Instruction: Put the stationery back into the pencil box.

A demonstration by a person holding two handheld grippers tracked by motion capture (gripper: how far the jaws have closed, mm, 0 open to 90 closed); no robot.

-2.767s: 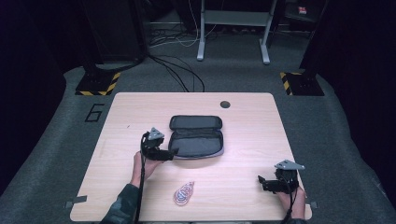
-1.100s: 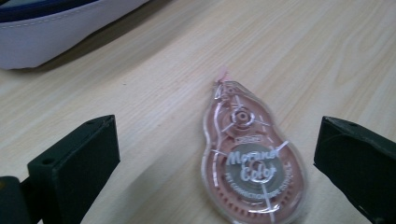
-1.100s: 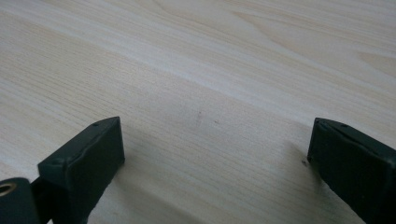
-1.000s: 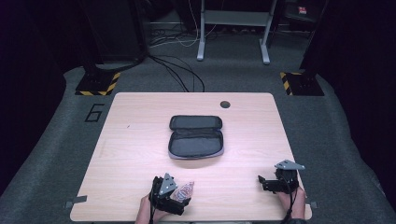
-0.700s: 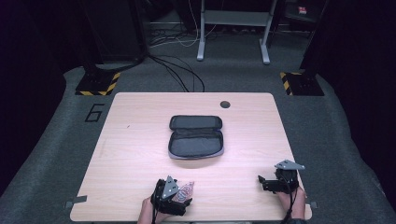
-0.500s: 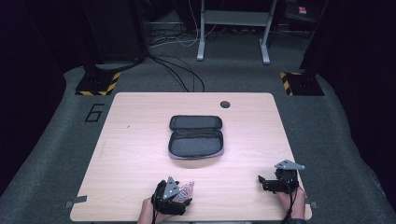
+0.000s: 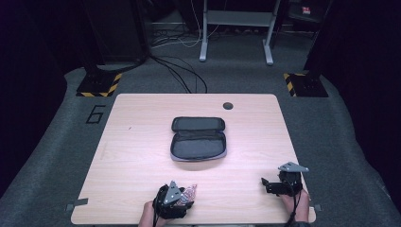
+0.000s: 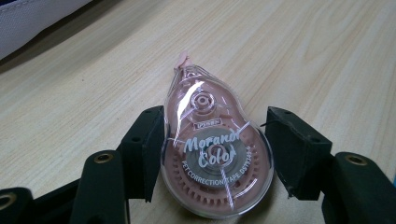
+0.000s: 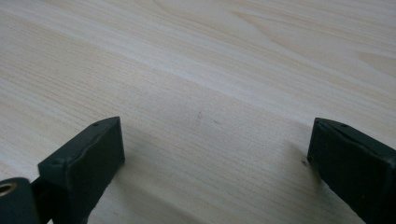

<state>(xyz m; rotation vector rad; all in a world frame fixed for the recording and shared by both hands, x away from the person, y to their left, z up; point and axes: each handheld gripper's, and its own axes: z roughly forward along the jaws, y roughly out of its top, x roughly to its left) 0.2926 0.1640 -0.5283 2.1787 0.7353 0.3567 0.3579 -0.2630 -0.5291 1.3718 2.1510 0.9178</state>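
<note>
Left gripper view: left tool (image 8: 215,154) closing around clear pink plastic correction-tape dispenser (image 8: 212,154), right-side gap remains; rounded shell may squirt out. Right tool (image 9: 215,154) released.

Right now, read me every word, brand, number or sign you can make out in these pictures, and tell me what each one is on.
"Morandi Color": white script on the clear pink correction tape dispenser; the last letter is partly under glare.
"PET CORRECTION TAPE": small print under it; the code after it is too blurred to read.
A tiny label above the script: too small to read.
"6": dark numeral on the grey floor mat left of the table.
</note>
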